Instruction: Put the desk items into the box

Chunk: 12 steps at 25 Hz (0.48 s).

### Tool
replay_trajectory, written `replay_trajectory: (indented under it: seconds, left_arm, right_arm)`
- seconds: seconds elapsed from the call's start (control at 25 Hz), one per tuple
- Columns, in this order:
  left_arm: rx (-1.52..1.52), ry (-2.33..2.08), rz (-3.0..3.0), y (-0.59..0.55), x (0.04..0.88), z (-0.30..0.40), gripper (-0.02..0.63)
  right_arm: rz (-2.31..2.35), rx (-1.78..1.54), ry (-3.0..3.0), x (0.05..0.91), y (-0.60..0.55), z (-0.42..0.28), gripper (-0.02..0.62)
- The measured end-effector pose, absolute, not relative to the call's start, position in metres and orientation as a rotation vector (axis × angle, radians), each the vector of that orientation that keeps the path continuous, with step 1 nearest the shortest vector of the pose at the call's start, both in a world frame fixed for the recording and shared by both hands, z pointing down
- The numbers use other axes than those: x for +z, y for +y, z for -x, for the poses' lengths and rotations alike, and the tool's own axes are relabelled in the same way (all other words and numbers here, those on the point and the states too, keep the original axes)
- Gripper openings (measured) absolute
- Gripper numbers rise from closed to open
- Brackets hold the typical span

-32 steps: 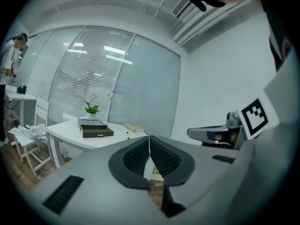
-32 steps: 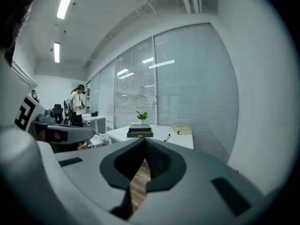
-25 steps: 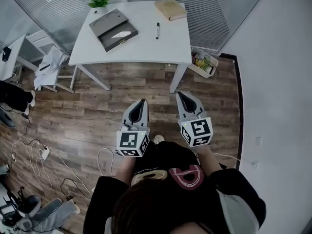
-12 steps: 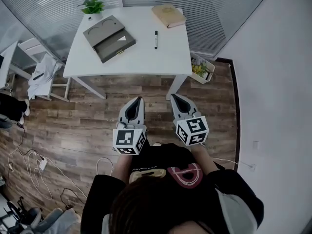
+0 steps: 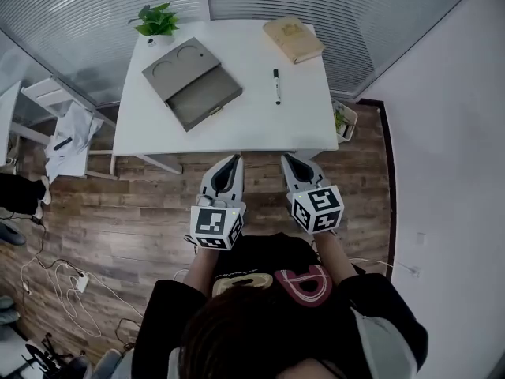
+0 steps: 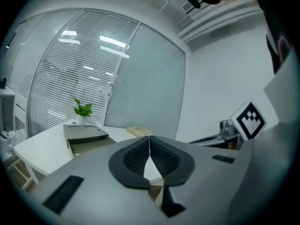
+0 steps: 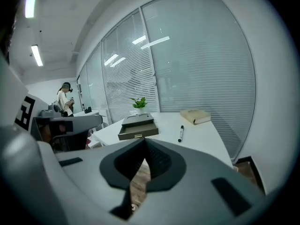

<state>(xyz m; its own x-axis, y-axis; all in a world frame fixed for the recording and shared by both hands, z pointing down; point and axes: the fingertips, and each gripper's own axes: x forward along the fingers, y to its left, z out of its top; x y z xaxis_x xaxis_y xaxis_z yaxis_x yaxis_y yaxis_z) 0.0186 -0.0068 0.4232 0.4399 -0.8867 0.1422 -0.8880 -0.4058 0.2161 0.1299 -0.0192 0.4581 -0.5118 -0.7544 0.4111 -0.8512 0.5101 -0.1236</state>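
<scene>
A white table (image 5: 237, 117) carries a grey box (image 5: 192, 82) with its drawer part open, a black marker pen (image 5: 277, 86), a tan book (image 5: 293, 39) and a small potted plant (image 5: 157, 20). My left gripper (image 5: 231, 162) and right gripper (image 5: 290, 160) are side by side just short of the table's near edge, both shut and empty. In the left gripper view the box (image 6: 84, 135) lies ahead to the left. In the right gripper view the box (image 7: 137, 127), the pen (image 7: 180, 133) and the book (image 7: 195, 116) lie ahead beyond the shut jaws.
A wastebasket (image 5: 345, 121) stands under the table's right corner. A white chair with clothes (image 5: 67, 129) is at the left. Cables (image 5: 55, 283) lie on the wood floor. Glass walls with blinds run behind the table, and a person (image 7: 63, 98) stands far off.
Both grippers have come forward to the table's near edge, still shut and empty. The table now fills more of the head view.
</scene>
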Motion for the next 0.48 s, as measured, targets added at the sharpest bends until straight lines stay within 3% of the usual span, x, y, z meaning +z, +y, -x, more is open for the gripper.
replay_trajectory:
  seconds: [0.48]
  left_arm:
    - [0.069, -1.336, -2.478, -0.092, 0.452, 0.046, 0.018]
  right_arm:
    - [-1.585, 0.491, -2.262, 0.464, -0.106, -0.077, 0.011]
